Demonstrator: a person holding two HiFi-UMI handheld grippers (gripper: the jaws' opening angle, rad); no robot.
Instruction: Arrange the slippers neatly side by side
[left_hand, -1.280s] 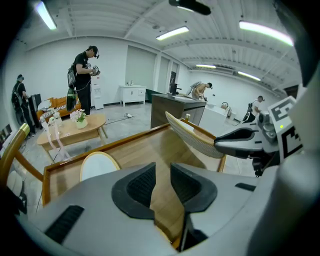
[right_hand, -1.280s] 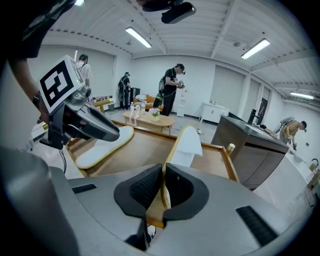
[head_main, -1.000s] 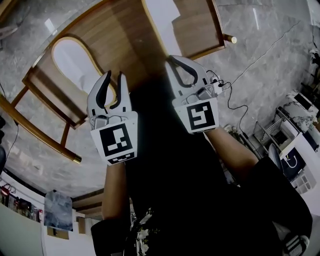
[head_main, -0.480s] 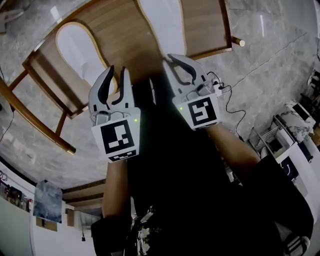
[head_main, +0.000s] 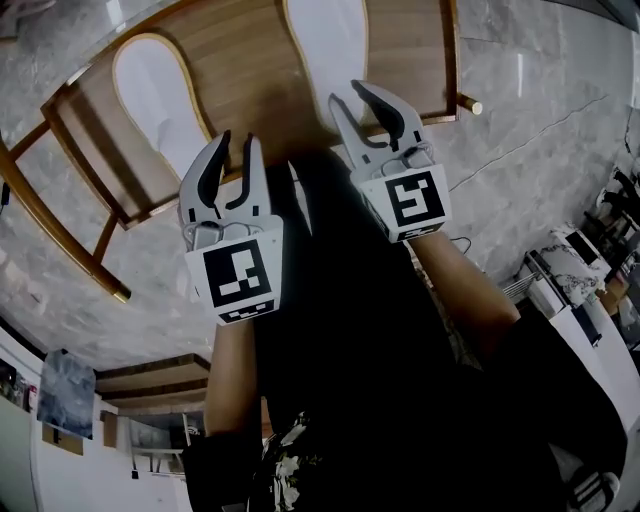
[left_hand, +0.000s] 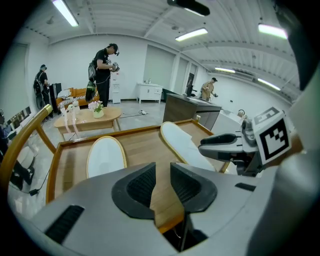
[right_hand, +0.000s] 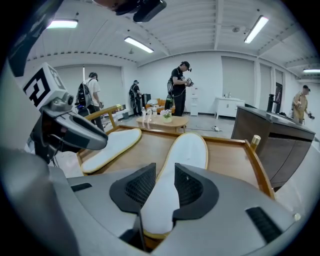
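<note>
Wood-grain table (head_main: 250, 70), matt slippers (head_main: 160, 100), glossy stone floor (head_main: 540, 130)

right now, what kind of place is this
Most likely an open-plan lab or recording workspace, not a home: long strip lights on a bare ceiling, several people standing about wearing gear, like this person, and a dark counter along one side.
</note>
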